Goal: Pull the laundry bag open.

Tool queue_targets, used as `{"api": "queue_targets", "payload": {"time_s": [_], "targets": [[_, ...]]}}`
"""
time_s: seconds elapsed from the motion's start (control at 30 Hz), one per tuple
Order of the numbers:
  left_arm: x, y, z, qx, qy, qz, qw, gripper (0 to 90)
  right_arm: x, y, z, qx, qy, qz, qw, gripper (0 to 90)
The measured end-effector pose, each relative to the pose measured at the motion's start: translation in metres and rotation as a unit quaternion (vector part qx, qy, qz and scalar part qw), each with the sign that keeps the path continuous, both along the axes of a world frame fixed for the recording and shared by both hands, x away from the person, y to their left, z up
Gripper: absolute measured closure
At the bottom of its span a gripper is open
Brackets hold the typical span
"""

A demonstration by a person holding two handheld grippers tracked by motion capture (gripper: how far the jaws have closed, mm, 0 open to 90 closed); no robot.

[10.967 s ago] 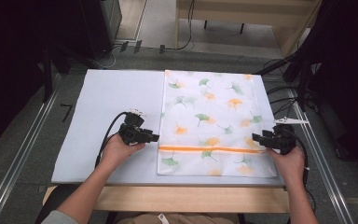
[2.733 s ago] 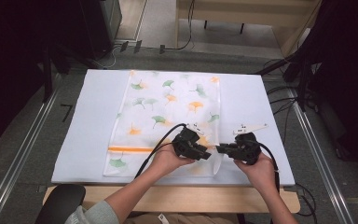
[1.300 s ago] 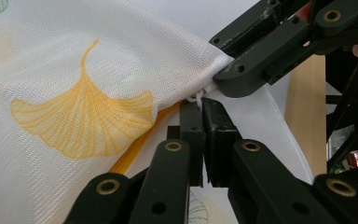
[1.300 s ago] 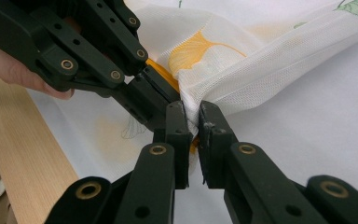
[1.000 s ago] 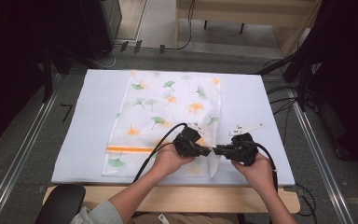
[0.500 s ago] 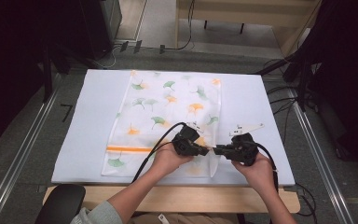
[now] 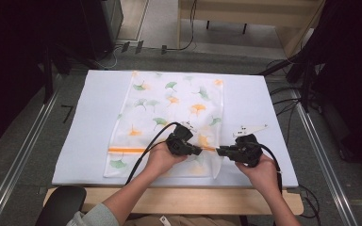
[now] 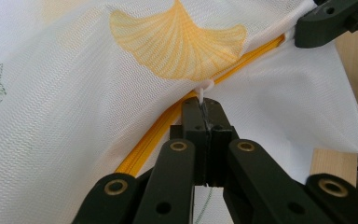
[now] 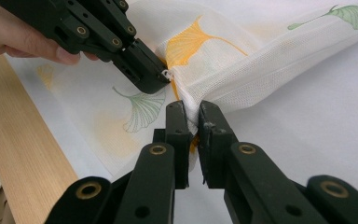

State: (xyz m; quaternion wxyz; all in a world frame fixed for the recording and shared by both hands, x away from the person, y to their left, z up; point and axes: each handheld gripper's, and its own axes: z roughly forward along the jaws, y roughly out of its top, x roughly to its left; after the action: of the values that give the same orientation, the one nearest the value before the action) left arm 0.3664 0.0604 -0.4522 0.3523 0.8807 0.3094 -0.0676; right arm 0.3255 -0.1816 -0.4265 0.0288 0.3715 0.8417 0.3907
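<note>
A white mesh bag (image 7: 169,108) printed with ginkgo leaves lies flat on the white mat (image 7: 89,122). An orange zipper (image 7: 122,150) runs across its near end. In the left gripper view my left gripper (image 8: 205,109) is shut on the small white zipper pull (image 8: 204,88), beside the orange zipper (image 8: 168,126). My right gripper (image 9: 193,114) is shut on the bag's mesh edge (image 9: 261,74) at the zipper's end, lifting it a little. The two grippers face each other almost tip to tip, the left gripper (image 7: 199,151) just left of the right gripper (image 7: 219,151).
The table's wooden front edge (image 7: 179,197) runs just behind my hands. A black chair part (image 7: 61,202) sits at the lower left. Cables (image 7: 287,94) lie off the mat's right side, and metal rails (image 7: 23,155) flank the table.
Since the earliest frame the bag has shifted left and both grippers have come together at the zipper's right end. Over the last second nothing has visibly moved.
</note>
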Motion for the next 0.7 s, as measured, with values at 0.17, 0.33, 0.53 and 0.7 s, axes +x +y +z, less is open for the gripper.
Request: {"api": "queue_targets", "payload": {"time_s": [0.17, 0.33, 0.53, 0.7], "targets": [[-0.0004, -0.0004, 0.0001, 0.001, 0.002, -0.003, 1.0000, 90.0, 0.0002, -0.0007, -0.0003, -0.001, 0.000, -0.001, 1.0000, 85.3], [-0.0004, -0.0006, 0.0003, 0.000, 0.004, -0.003, 1.0000, 90.0, 0.0004, -0.0007, -0.0004, 0.000, 0.000, -0.001, 1.0000, 85.3], [-0.0003, -0.0007, 0.0004, 0.001, 0.006, -0.001, 1.0000, 90.0, 0.0003, -0.0007, -0.0003, 0.000, 0.000, -0.001, 1.0000, 85.3], [0.0001, -0.0010, 0.0006, -0.001, 0.009, 0.006, 0.9999, 90.0, -0.0003, -0.0010, -0.0002, 0.000, -0.001, -0.002, 1.0000, 85.2]]}}
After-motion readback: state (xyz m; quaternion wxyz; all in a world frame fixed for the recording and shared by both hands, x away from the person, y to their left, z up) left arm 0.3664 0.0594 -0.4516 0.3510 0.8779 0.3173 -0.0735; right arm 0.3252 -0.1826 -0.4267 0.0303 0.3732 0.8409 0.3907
